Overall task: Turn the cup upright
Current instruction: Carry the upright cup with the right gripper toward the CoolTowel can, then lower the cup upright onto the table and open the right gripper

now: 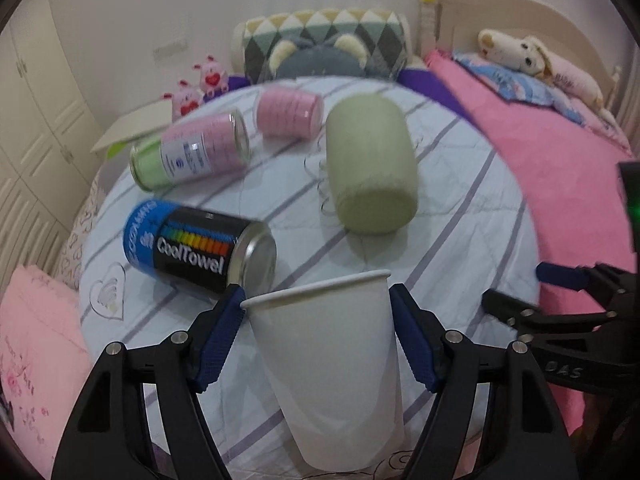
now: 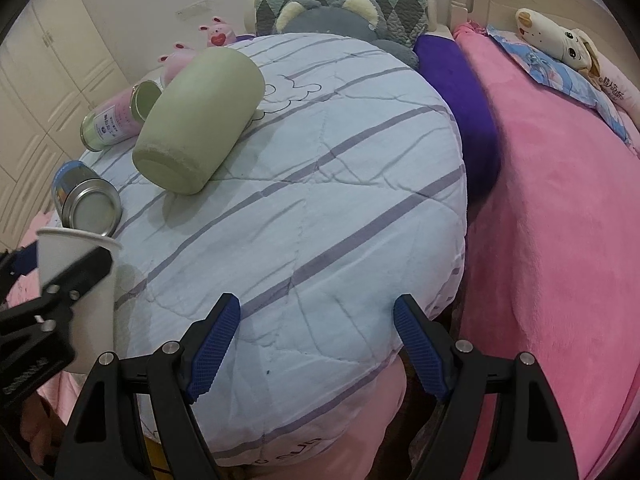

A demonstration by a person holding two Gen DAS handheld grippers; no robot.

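Observation:
A white paper cup (image 1: 332, 368) stands mouth up on the pale blue striped quilt (image 1: 460, 216), between the blue pads of my left gripper (image 1: 316, 312). The pads sit right at its rim on both sides; contact is unclear. The cup also shows at the left edge of the right wrist view (image 2: 64, 256), with the left gripper's finger across it. My right gripper (image 2: 316, 332) is open and empty over the quilt's (image 2: 340, 200) near edge. It shows at the right of the left wrist view (image 1: 516, 292).
A green cup (image 1: 370, 168) lies on its side mid-quilt. A blue and black CoolTowel can (image 1: 200, 248), a pink and green can (image 1: 192, 152) and a pink ribbed cup (image 1: 288, 114) lie on their sides at left. A pink blanket (image 2: 560, 240) covers the right.

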